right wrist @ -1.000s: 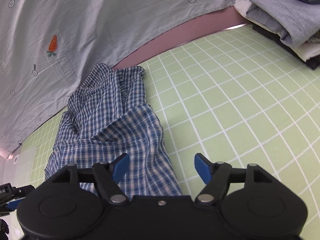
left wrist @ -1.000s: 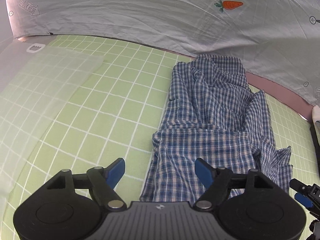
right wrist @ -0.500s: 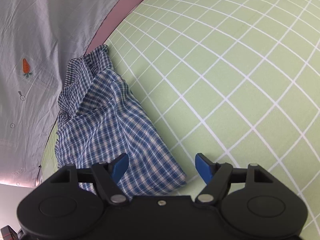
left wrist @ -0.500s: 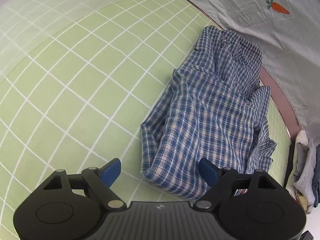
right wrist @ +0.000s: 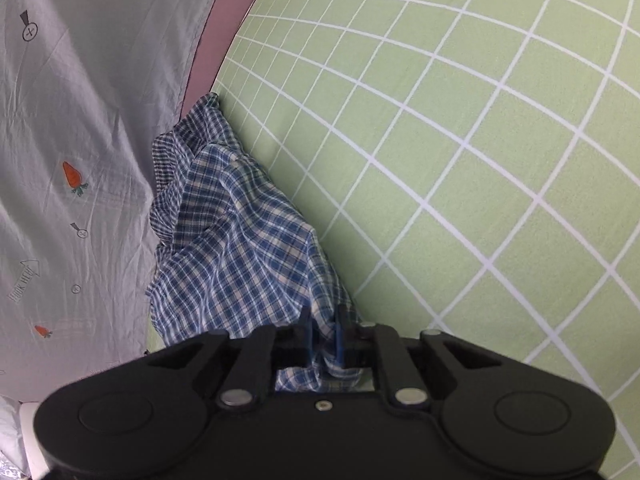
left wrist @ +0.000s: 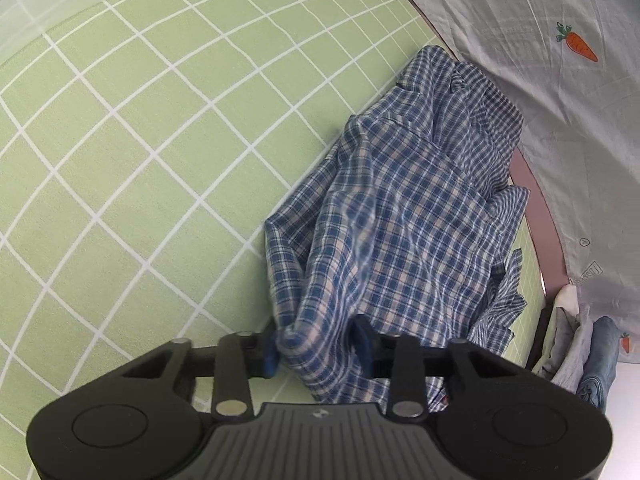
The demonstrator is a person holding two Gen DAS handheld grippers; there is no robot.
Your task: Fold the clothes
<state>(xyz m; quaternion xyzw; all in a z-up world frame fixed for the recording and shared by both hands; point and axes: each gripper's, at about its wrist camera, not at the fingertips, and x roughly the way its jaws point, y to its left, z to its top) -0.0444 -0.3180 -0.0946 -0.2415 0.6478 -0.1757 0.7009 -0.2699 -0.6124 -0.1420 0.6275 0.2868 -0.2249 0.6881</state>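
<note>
Blue-and-white checked cotton, rumpled and half bunched: shirt (left wrist: 404, 216) lying on the green gridded mat (left wrist: 120, 160), stretched away from both tools toward the mat's far edge. Near hem gathered up between the left gripper (left wrist: 318, 346), blue fingers (left wrist: 362, 340) drawn in on a thick wad of cloth, fabric bulging over the pads. Beyond that grip, deep creases running lengthwise, one side panel lapped over the middle, collar end crumpled at the far end, right against the pink strip of the mat border. A loose flap trailing off to the right of the left tool. Over on the right gripper (right wrist: 323, 334), jaws nearly together, pinching a narrow fold of the same shirt (right wrist: 240, 256), cloth pulled up taut into the pinch. Grey sheet with carrot prints (right wrist: 80, 140) hanging past the shirt's far end. Stack of folded clothes (left wrist: 588, 352) well off to the right of the left tool, at the mat's edge.
</note>
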